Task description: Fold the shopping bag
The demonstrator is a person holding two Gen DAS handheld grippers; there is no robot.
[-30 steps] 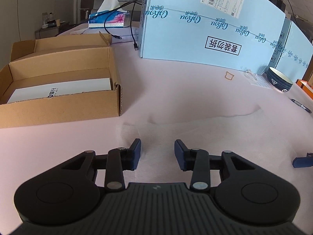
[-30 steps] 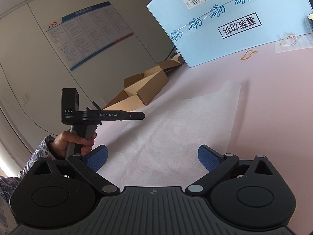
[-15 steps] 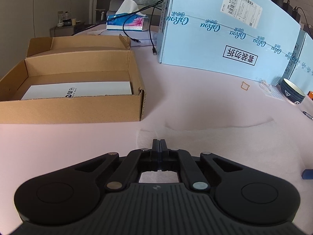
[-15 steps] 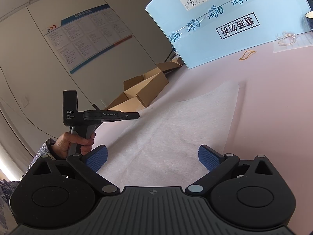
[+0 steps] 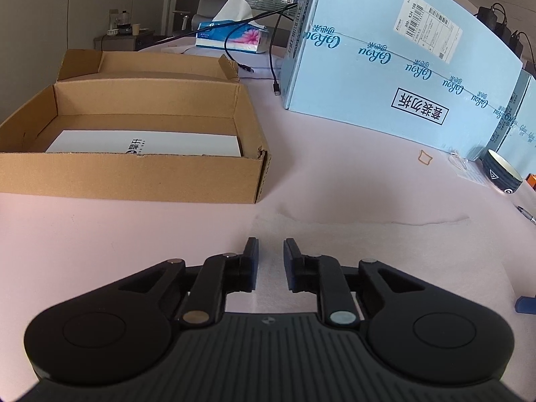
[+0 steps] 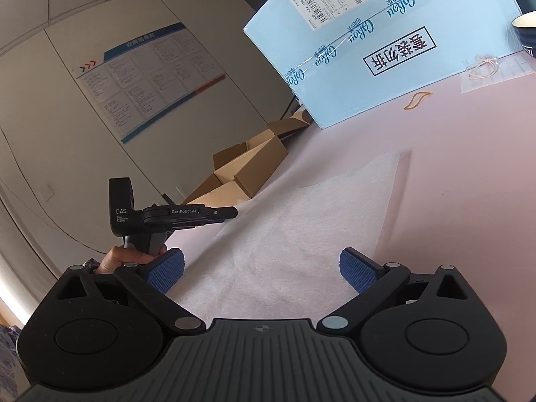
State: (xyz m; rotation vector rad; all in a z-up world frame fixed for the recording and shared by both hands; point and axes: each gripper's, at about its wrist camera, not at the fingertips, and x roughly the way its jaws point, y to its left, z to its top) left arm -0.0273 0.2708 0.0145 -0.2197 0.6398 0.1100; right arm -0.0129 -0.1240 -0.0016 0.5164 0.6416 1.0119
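Left wrist view: the left gripper [image 5: 270,261], jaws parting with nothing pinched, hovers over the white shopping bag [image 5: 385,251], which lies flat on the pink table [image 5: 100,234] just right of the cardboard box [image 5: 134,174].

Right wrist view: the right gripper [image 6: 261,271], jaws wide apart and empty, faces the bag's near edge, probably positioned to pick it up.

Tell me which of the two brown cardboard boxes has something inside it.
The nearer cardboard box, closest to the left gripper, holds a flat white printed package. The farther cardboard box behind it shows no contents from here.
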